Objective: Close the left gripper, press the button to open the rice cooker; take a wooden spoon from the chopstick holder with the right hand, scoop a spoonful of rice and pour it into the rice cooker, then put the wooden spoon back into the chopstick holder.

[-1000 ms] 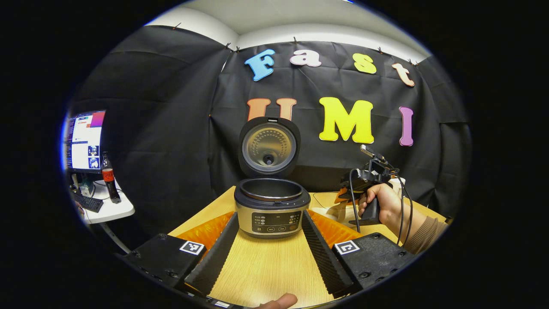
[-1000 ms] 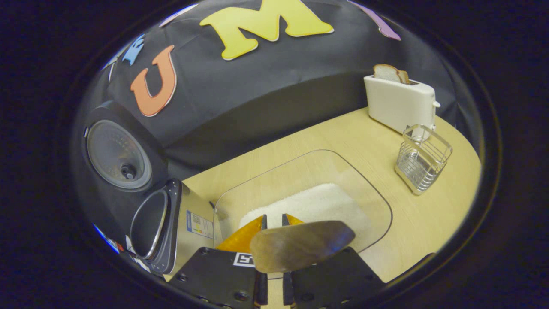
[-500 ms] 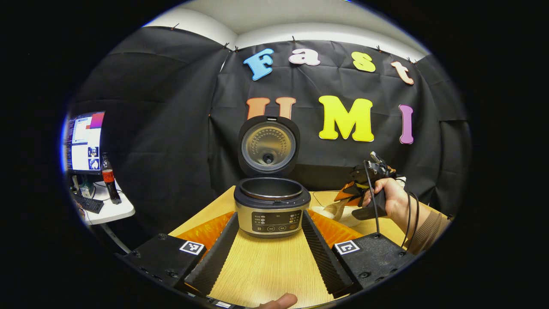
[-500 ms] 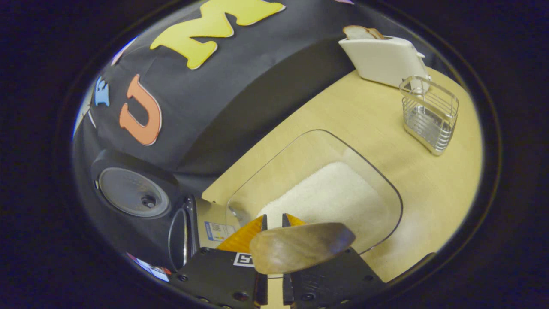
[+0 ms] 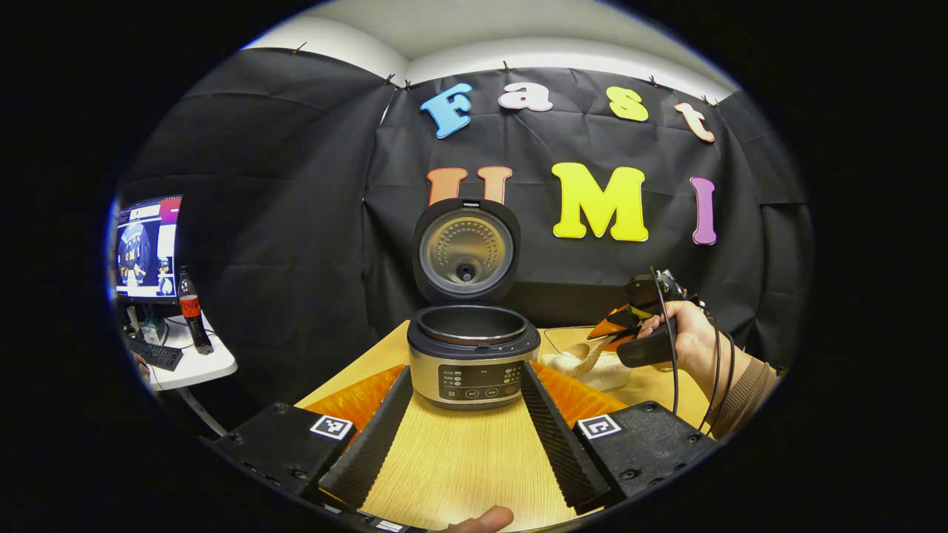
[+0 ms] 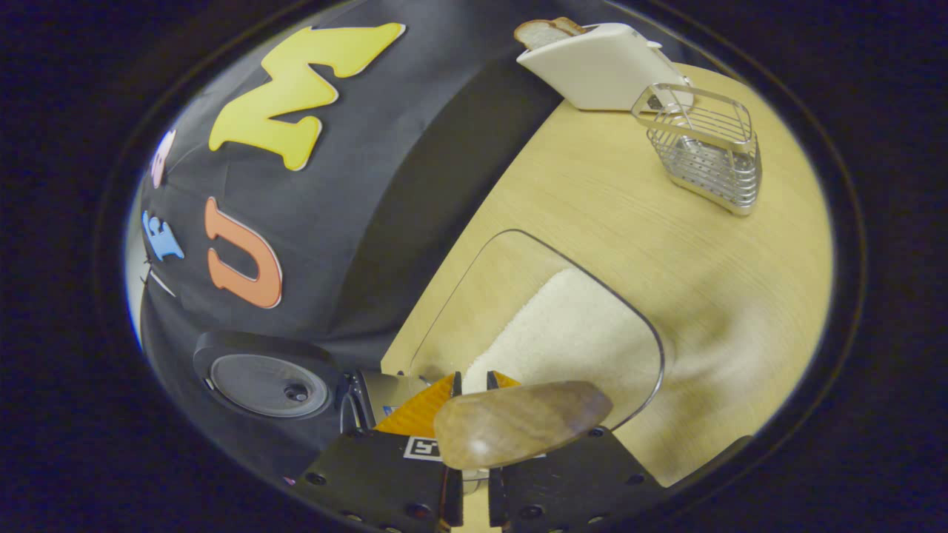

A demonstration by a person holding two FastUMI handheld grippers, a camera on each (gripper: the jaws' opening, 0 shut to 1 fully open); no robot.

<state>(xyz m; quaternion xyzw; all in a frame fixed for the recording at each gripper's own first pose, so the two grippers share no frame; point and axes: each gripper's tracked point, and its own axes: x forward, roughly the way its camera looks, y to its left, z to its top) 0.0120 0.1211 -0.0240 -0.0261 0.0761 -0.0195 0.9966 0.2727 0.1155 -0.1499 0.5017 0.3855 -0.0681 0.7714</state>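
Right tool, at the bottom centre of its view, clamps the wooden spoon above the rice, while the left tool stands wide open before the rice cooker.

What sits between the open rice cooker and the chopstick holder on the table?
The clear rice container lies between the rice cooker and chopstick holder in the right gripper view; the rest is bare table.

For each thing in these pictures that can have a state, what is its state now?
rice cooker: lid up, pot empty
wooden spoon: held in right gripper, over the rice
rice container: open, part filled
chopstick holder: empty
toaster: bread in slot
left gripper: open, holding nothing
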